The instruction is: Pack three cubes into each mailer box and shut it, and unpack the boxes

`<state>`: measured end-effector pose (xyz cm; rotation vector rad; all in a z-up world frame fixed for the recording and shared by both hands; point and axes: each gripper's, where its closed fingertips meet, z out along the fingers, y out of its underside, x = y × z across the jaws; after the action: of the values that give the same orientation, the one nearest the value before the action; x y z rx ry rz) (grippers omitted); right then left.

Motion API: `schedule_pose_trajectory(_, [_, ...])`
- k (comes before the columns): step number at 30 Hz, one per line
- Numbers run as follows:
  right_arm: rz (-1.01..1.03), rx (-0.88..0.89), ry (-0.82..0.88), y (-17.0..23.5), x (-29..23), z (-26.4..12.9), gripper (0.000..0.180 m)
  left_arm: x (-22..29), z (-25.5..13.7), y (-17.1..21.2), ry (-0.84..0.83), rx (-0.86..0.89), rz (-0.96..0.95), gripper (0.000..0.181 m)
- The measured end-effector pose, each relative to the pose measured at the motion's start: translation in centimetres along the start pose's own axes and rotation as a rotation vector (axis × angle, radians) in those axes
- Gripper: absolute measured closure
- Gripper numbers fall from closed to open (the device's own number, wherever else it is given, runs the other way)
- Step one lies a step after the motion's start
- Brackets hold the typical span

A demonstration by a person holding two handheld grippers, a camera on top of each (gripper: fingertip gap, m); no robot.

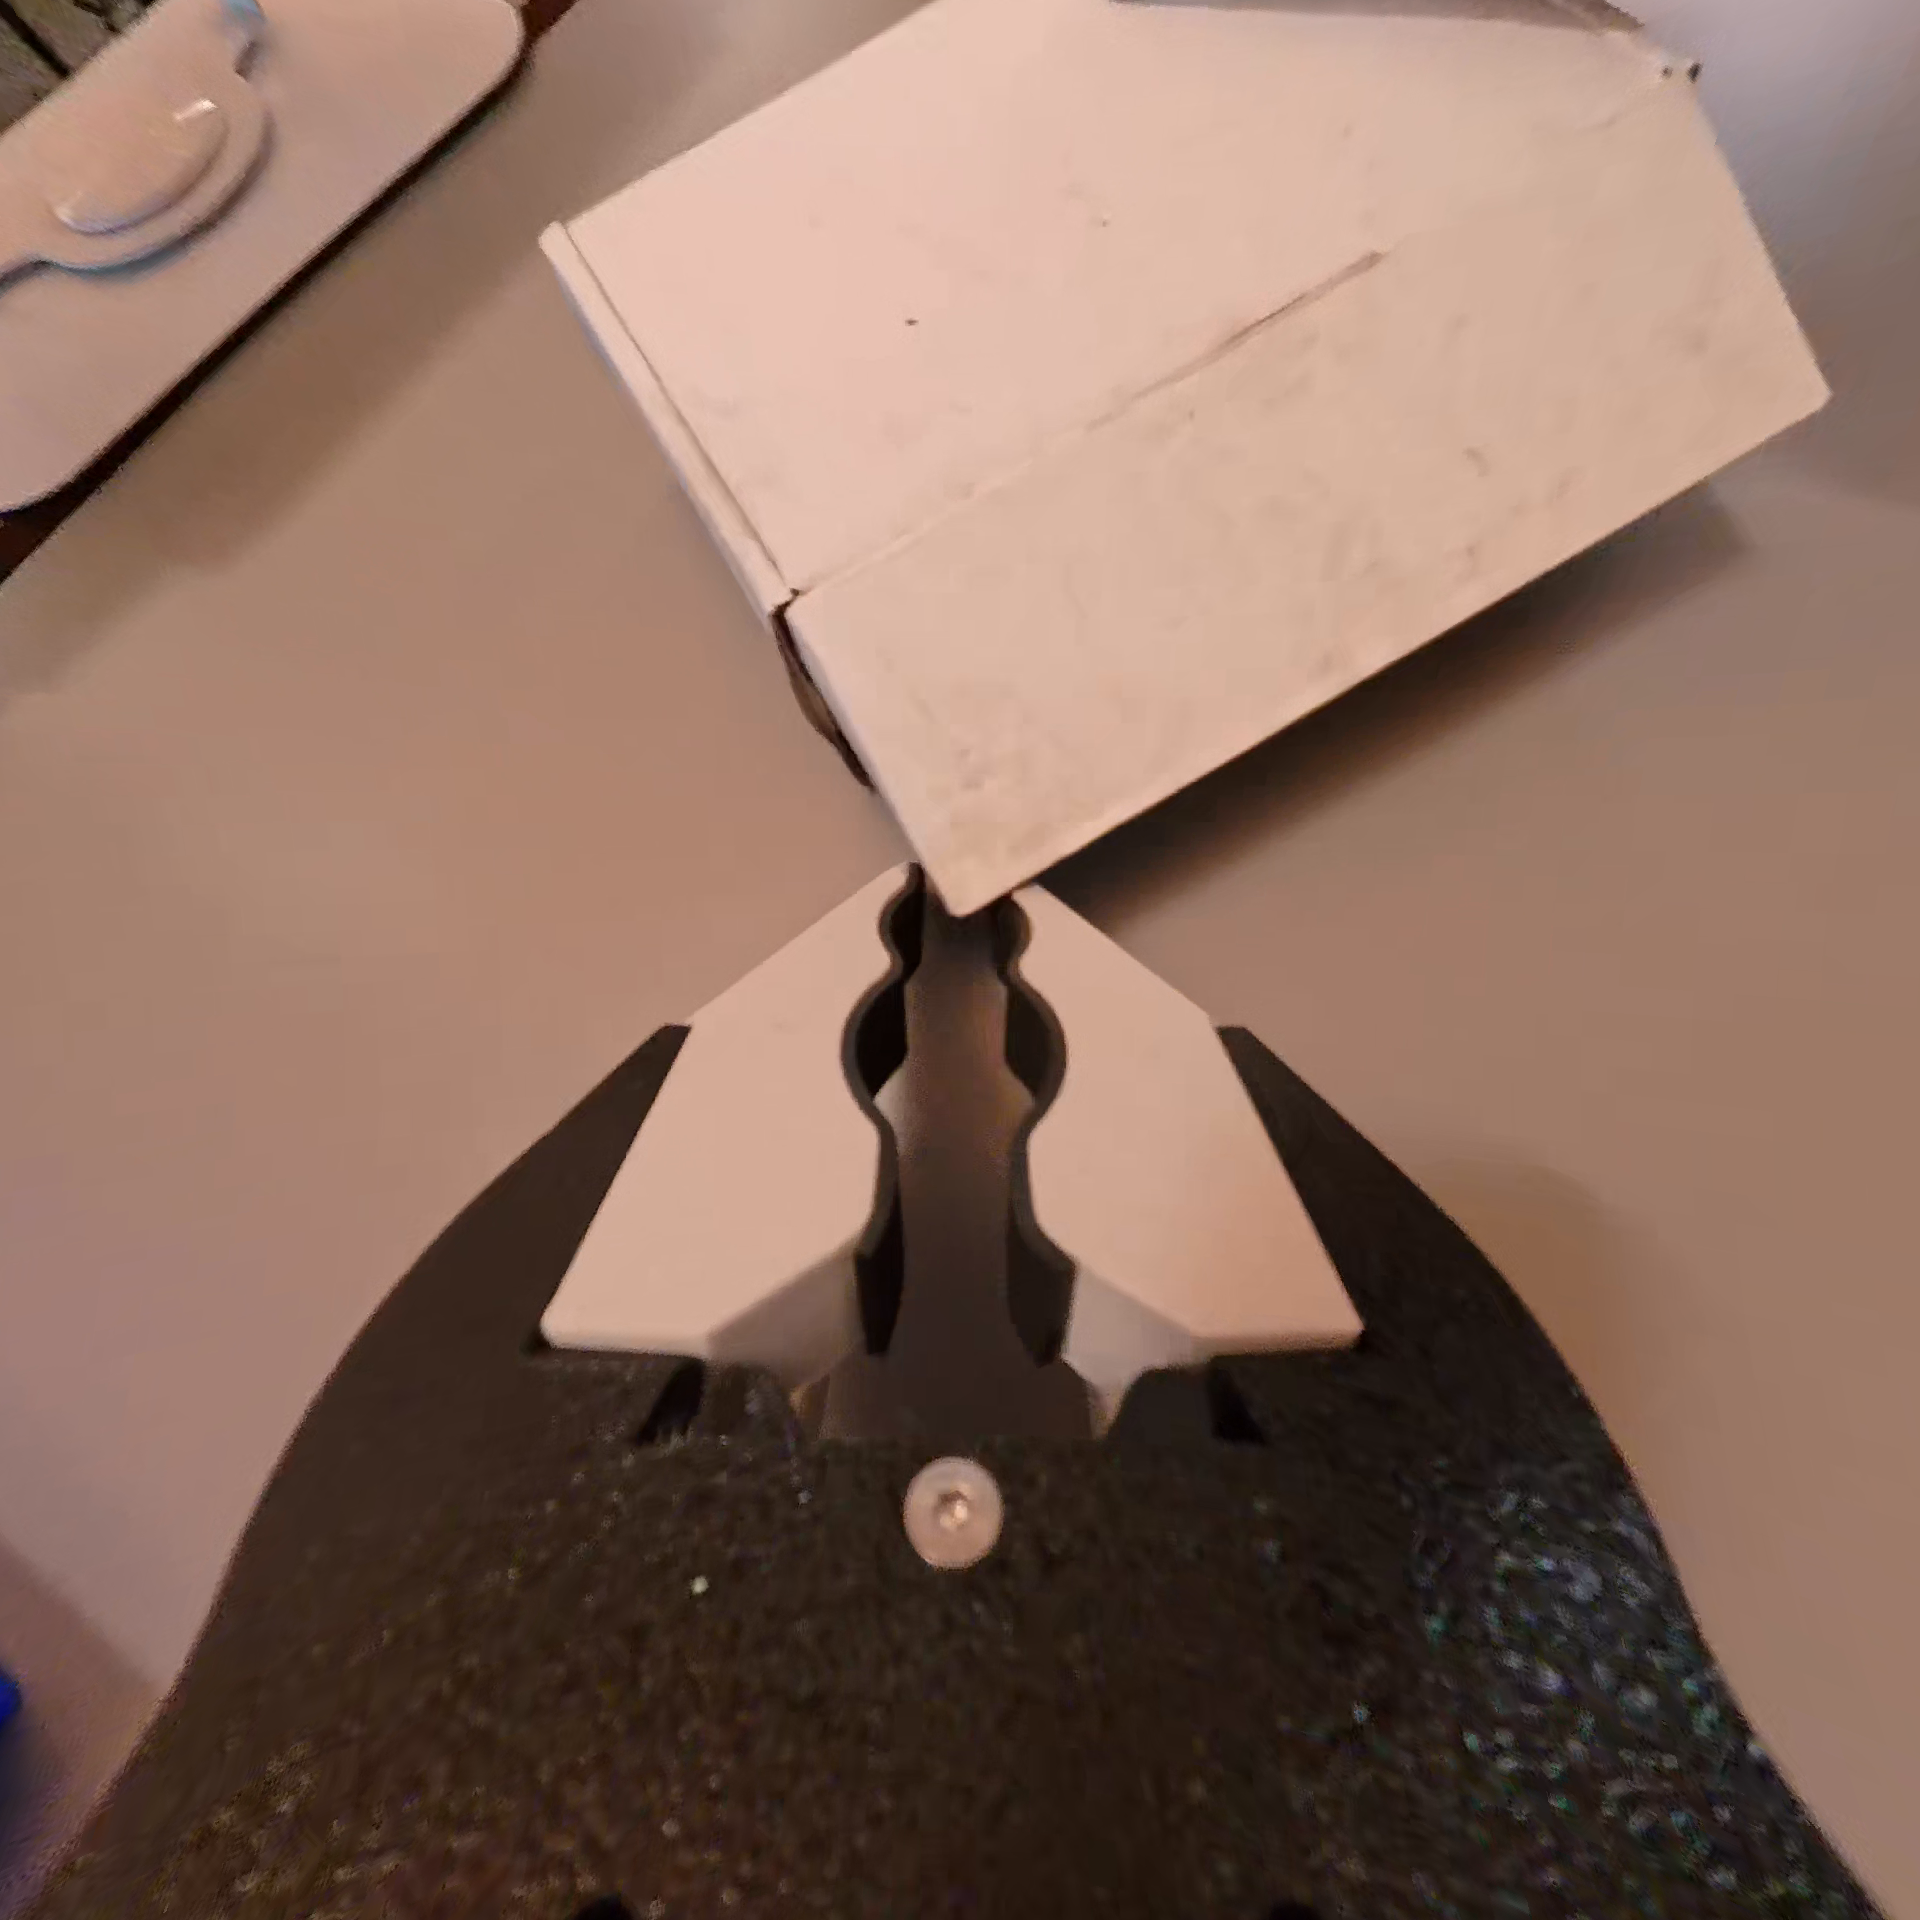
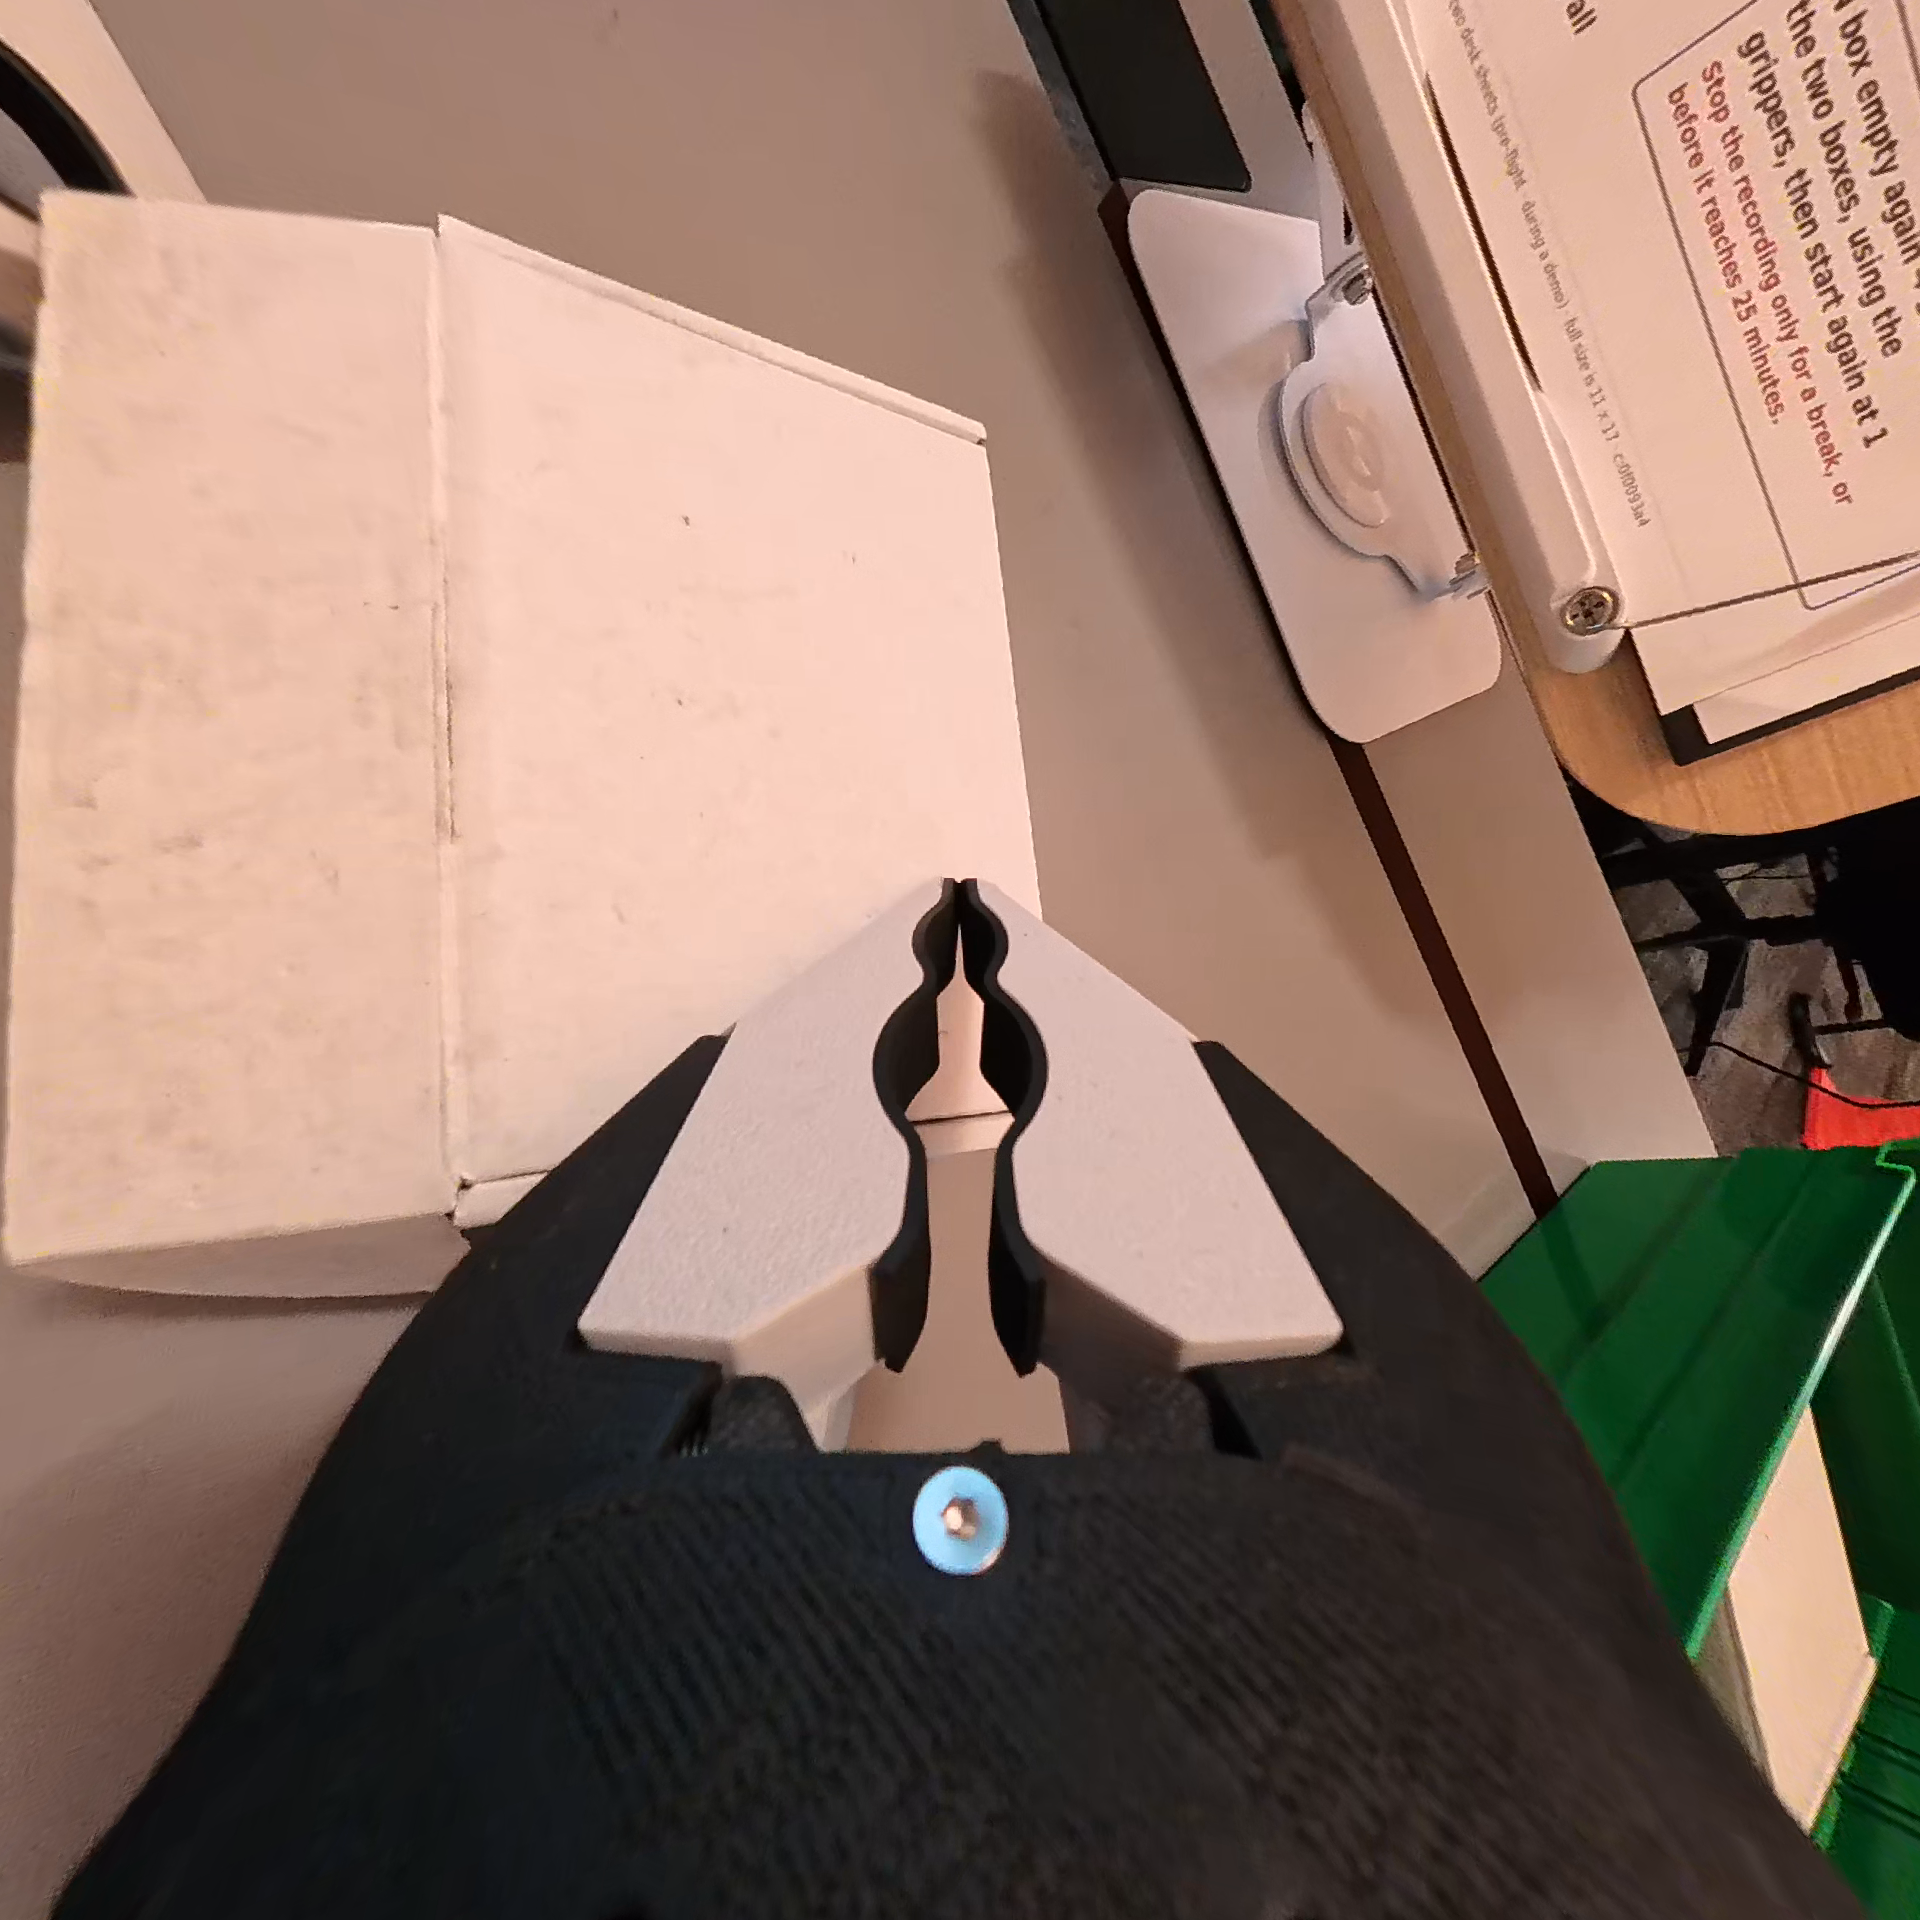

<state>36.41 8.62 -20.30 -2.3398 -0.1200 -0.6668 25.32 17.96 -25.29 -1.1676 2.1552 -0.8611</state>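
At twelve o'clock of the left gripper [image 1: 966, 899], slightly parted and empty, sits a closed box [image 1: 1143, 416] (right gripper [image 2: 958, 894] pinched, empty), so unpacking likely needs its lid flap lifted.

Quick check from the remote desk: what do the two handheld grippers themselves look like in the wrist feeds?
Both match: a black, grainy-textured body that widens toward the camera, with a round pale washer and small screw at its centre. The left gripper and right gripper each carry two light grey wedge-shaped fingers lined with black wavy-edged pads. No cables, sleeves or hands show in either view.
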Motion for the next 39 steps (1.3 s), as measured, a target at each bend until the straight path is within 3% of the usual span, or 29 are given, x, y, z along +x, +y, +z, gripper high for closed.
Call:
schedule_pose_trajectory(7, [0.011,-0.001,0.011,0.0,0.0,0.0,0.180,0.5,-1.0,-1.2,0.113,0.103,-0.055,0.147])
schedule_pose_trajectory(10, [0.020,0.008,0.015,0.0,0.0,0.0,0.180,1.4,-2.3,-0.9,0.233,0.126,-0.073,0.122])
schedule_pose_trajectory(13, [0.022,0.012,0.017,0.0,0.0,0.0,0.180,1.1,-4.0,-1.9,0.302,0.232,-0.127,0.116])
schedule_pose_trajectory(17, [0.016,0.007,0.021,0.0,0.0,0.0,0.180,-2.3,-4.3,-6.0,0.242,0.415,-0.301,0.115])
schedule_pose_trajectory(19, [0.032,0.009,0.023,-0.1,0.1,0.0,0.180,-3.6,-3.4,-7.7,0.220,0.422,-0.355,0.118])
schedule_pose_trajectory(23, [0.014,-0.014,0.132,0.4,1.0,-0.9,0.179,-4.3,-0.6,-8.6,0.213,0.250,-0.389,0.138])
schedule_pose_trajectory(24, [0.007,-0.023,0.209,0.4,1.8,-1.9,0.162,-4.4,-0.1,-8.7,0.208,0.219,-0.396,0.146])
schedule_pose_trajectory(27, [0.132,0.090,0.246,-0.4,0.3,-5.7,0.143,-5.7,1.2,-8.1,0.135,0.134,-0.433,0.167])
schedule_pose_trajectory(29, [0.137,0.146,0.209,-0.1,-3.1,-7.7,0.132,-5.4,1.9,-7.6,0.157,0.083,-0.446,0.165])
schedule_pose_trajectory(33, [0.052,0.088,0.224,2.2,-8.7,-8.6,0.118,-5.0,2.4,-7.2,0.165,0.046,-0.469,0.166])
schedule_pose_trajectory(39, [-0.017,0.005,0.306,2.8,-10.5,-6.6,0.128,-4.6,2.3,-7.3,0.127,-0.012,-0.470,0.175])
